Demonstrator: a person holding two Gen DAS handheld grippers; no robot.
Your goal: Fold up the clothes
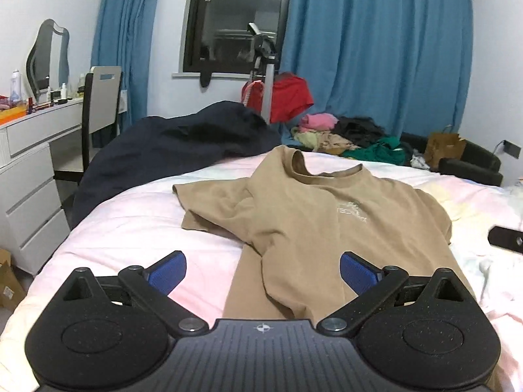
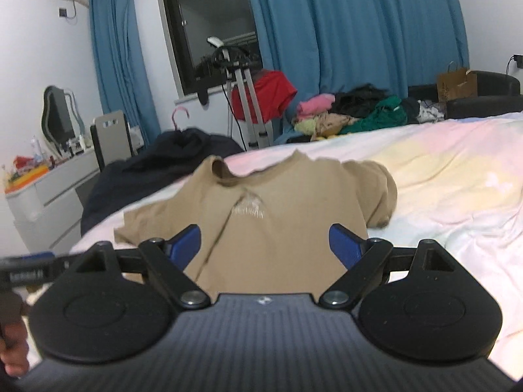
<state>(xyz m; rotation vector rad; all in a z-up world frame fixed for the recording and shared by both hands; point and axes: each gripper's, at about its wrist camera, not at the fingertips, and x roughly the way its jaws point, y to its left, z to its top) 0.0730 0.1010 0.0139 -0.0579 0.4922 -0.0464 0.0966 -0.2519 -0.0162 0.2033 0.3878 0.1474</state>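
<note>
A tan T-shirt (image 1: 327, 222) with a small white chest print lies front-up on the pastel bed cover (image 1: 130, 228), collar away from me, its left sleeve spread and creased. It also shows in the right wrist view (image 2: 281, 215), where its right sleeve is bunched. My left gripper (image 1: 263, 272) is open and empty, over the shirt's lower left part. My right gripper (image 2: 264, 243) is open and empty, over the shirt's lower middle. Part of the right gripper (image 1: 505, 240) shows at the left wrist view's right edge. Part of the left gripper (image 2: 29, 269) shows at the right wrist view's left edge.
A dark navy garment (image 1: 170, 143) lies at the bed's far left. A pile of coloured clothes (image 1: 346, 137) sits beyond the bed, by a tripod (image 1: 266, 85) with a red garment. A white dresser (image 1: 29, 170) and chair stand at left. Blue curtains hang behind.
</note>
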